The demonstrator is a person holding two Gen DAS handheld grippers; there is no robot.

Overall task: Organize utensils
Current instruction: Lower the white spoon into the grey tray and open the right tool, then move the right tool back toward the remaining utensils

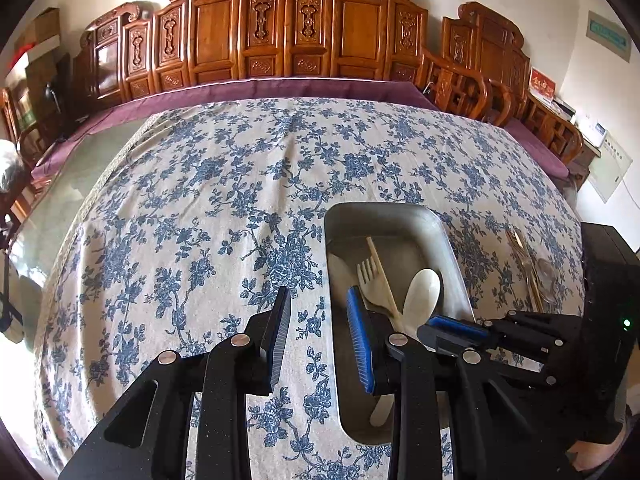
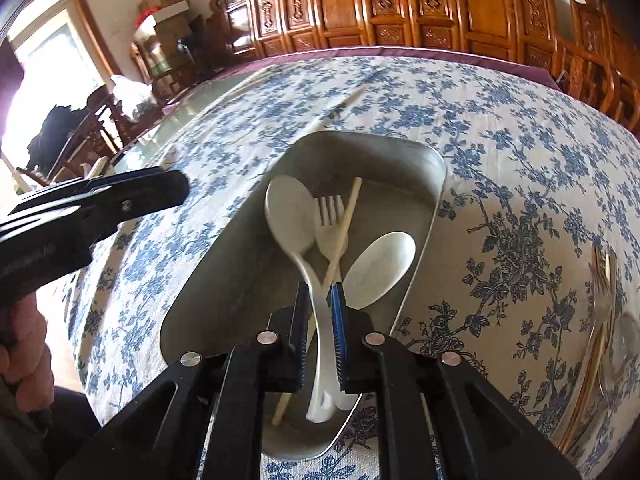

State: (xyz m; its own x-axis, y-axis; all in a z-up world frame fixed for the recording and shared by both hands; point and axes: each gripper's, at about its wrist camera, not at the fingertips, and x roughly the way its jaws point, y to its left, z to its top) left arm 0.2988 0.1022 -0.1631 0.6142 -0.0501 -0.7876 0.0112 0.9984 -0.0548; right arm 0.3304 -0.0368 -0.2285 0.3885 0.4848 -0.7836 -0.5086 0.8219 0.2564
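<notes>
A metal tray (image 1: 448,240) (image 2: 436,184) lies on the floral tablecloth. In it are a pale fork (image 1: 370,280) (image 2: 329,220), a wooden chopstick (image 1: 380,268) (image 2: 348,216) and a white spoon (image 1: 424,292) (image 2: 380,268). My right gripper (image 2: 320,316) is over the tray's near end, shut on the handle of another white spoon (image 2: 290,212), whose bowl points away. It shows in the left wrist view (image 1: 456,324) at the tray's right rim. My left gripper (image 1: 320,320) is open and empty, straddling the tray's left rim.
Gold-coloured utensils (image 1: 528,268) (image 2: 600,320) and a clear glass piece (image 1: 548,272) lie on the cloth right of the tray. Carved wooden chairs (image 1: 280,36) line the table's far edge. The cloth's left edge leaves bare glass tabletop (image 1: 80,168).
</notes>
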